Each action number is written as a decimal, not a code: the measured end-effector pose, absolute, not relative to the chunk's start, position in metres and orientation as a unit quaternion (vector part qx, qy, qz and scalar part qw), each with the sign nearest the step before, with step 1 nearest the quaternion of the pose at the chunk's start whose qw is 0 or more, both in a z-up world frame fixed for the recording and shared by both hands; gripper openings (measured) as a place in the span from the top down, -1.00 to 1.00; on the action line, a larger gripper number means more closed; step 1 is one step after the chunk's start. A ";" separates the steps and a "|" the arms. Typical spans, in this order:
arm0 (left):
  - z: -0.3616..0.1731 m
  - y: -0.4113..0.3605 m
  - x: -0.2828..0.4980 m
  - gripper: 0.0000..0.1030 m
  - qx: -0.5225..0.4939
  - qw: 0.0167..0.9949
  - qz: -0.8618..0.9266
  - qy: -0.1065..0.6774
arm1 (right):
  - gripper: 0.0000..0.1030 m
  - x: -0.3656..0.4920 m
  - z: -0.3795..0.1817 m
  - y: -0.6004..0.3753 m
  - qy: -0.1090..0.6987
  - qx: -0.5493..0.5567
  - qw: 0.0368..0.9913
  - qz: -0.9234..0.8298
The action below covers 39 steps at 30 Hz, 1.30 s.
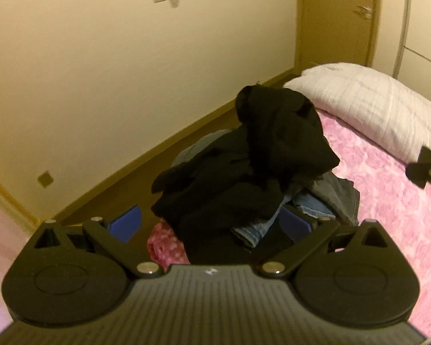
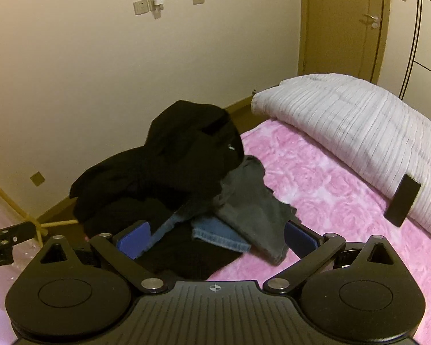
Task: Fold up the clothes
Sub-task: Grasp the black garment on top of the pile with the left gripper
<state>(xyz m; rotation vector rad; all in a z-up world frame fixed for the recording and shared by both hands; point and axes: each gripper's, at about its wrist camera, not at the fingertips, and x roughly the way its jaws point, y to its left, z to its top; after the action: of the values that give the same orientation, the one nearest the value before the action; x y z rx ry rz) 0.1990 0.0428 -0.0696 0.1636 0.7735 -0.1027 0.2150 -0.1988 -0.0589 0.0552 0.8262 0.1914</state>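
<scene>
While both pairs of tongs hang spread wide and empty over a pink bed [image 2: 316,172], a heap of unfolded clothes [image 2: 169,172] waits at the mattress's near-left edge. Seen from the left wrist camera, the left tongs [image 1: 211,225] point straight at the pile, blue pads [image 1: 128,225] on either side of a black garment [image 1: 258,149] that rises into a peak; the right pad is partly covered by cloth in front of it. From the right wrist camera, the right tongs [image 2: 217,240] sit just short of the pile, framing a strip of blue denim [image 2: 218,234] and a grey garment [image 2: 252,204] that spill from under the black one toward the bed's middle. That view lays the grey piece out plainly, while the left view shows only a sliver of it. A white striped duvet [image 2: 356,126] lies bunched along the far side. Each camera catches the other tool only as a cropped black fragment at its frame edge. How many garments make up the black mass cannot be told.
</scene>
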 end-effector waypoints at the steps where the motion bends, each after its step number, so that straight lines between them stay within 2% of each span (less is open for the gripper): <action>1: -0.070 0.039 0.206 -0.95 0.088 0.921 -0.058 0.375 | -0.99 0.220 -0.060 -0.201 0.398 0.026 0.912 0.096; 8: -0.085 0.009 0.288 -0.91 0.105 0.916 -0.155 0.356 | -0.99 0.279 -0.066 -0.204 0.378 0.021 0.921 0.095; 13: -0.121 -0.025 0.366 -0.82 0.115 0.895 -0.227 0.365 | -0.98 0.347 -0.085 -0.198 0.381 -0.002 0.922 0.075; 14: -0.130 -0.032 0.381 -0.80 0.115 0.892 -0.239 0.368 | -0.81 0.362 -0.091 -0.197 0.385 -0.007 0.920 0.075; 15: -0.138 -0.038 0.394 -0.78 0.115 0.889 -0.246 0.370 | -0.51 0.378 -0.097 -0.196 0.389 -0.013 0.918 0.077; 16: -0.148 -0.045 0.408 -0.77 0.115 0.885 -0.252 0.374 | -0.38 0.394 -0.105 -0.194 0.395 -0.020 0.915 0.075; 17: -0.156 -0.050 0.418 -0.76 0.116 0.882 -0.256 0.378 | -0.34 0.409 -0.115 -0.193 0.402 -0.028 0.913 0.070; 21: -0.184 -0.059 0.447 -0.55 0.118 0.872 -0.262 0.395 | -0.34 0.461 -0.155 -0.189 0.437 -0.031 0.896 0.074; 23: -0.193 -0.056 0.456 -0.53 0.109 0.870 -0.266 0.401 | -0.34 0.481 -0.172 -0.184 0.447 -0.033 0.890 0.086; 26: -0.198 -0.049 0.462 -0.39 0.093 0.869 -0.277 0.400 | -0.34 0.504 -0.192 -0.173 0.451 -0.036 0.886 0.100; 31: -0.203 -0.041 0.469 -0.52 0.078 0.868 -0.285 0.398 | -0.42 0.537 -0.213 -0.159 0.459 -0.026 0.881 0.111; 33: -0.204 -0.040 0.472 -0.52 0.074 0.869 -0.285 0.398 | -0.59 0.549 -0.218 -0.155 0.459 -0.030 0.880 0.114; 39: -0.207 -0.041 0.481 -0.55 0.067 0.865 -0.292 0.403 | -0.61 0.564 -0.211 -0.153 0.453 0.000 0.879 0.147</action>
<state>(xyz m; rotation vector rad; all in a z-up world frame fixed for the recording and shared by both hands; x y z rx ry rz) 0.4810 -0.0411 -0.2068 0.1398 0.8454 -0.6124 0.5637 -0.1529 -0.2112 -0.0010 0.9438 0.3069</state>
